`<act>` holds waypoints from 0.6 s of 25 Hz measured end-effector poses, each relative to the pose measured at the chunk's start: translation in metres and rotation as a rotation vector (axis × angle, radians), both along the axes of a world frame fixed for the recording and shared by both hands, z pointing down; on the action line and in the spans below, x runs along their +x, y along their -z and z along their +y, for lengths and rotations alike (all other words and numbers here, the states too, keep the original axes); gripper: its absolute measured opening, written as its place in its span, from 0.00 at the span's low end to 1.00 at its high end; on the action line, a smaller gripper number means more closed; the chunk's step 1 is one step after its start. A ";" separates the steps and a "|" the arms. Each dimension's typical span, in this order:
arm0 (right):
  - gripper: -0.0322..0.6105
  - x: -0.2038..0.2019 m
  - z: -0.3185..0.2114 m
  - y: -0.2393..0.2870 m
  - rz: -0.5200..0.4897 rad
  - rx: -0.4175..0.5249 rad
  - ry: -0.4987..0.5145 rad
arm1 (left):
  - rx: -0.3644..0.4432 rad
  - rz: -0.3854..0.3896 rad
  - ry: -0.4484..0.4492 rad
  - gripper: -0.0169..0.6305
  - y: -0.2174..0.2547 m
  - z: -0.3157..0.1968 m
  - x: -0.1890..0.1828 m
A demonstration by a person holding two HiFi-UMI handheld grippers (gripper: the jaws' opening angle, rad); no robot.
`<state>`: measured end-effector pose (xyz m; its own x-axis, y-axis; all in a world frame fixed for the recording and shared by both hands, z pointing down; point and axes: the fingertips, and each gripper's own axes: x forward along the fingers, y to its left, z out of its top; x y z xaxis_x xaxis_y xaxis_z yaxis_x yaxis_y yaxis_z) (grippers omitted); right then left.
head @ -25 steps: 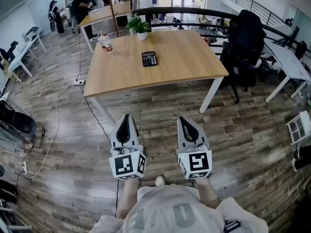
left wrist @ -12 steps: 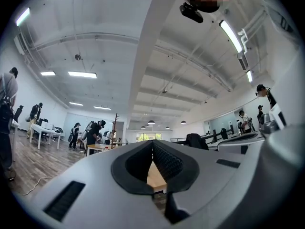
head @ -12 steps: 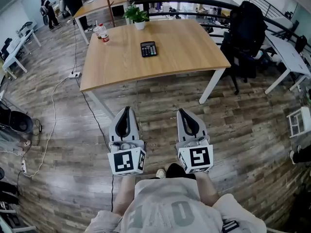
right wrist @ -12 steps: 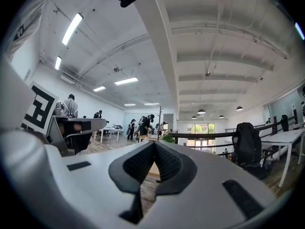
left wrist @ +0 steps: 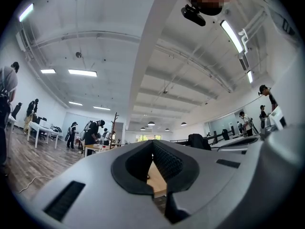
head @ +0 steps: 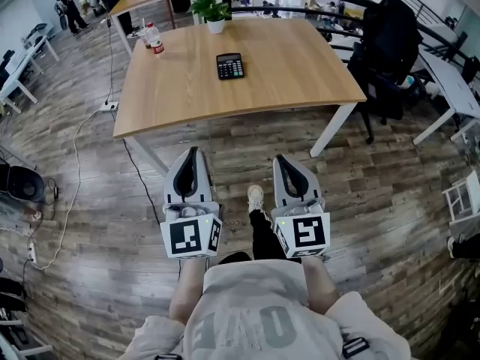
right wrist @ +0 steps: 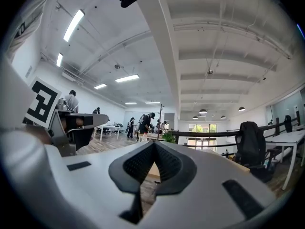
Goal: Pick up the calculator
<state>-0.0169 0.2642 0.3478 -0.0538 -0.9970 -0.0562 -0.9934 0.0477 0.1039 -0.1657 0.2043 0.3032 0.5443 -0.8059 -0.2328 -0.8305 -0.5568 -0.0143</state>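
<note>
Left gripper point(head: 193, 154): jaws closed tip to tip, nothing between them. Right gripper point(head: 280, 160): same, pinched together, empty. Both are over the wood floor point(head: 90, 201), short of the table point(head: 300, 73). Calculator point(head: 230, 66) lies flat on the tabletop, well apart from both.

Left gripper point(head: 193, 152) and right gripper point(head: 282, 160): matt grey plastic shells, ribbed black pads point(left wrist: 164, 159). Ahead of them, the counter point(head: 300, 66) is smooth pale wood and the calculator point(head: 230, 66) black plastic. The floor point(head: 90, 223) beneath is streaky wood-look planks.
</note>
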 end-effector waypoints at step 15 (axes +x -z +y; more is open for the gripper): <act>0.08 0.105 -0.236 0.007 -0.020 -0.092 0.046 | -0.013 -0.024 0.109 0.04 0.024 -0.220 0.068</act>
<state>0.0885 0.0285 0.3412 -0.0992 -0.9945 0.0336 -0.9918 0.1016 0.0772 -0.0975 -0.0157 0.2790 0.4589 -0.8633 -0.2101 -0.8855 -0.4638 -0.0281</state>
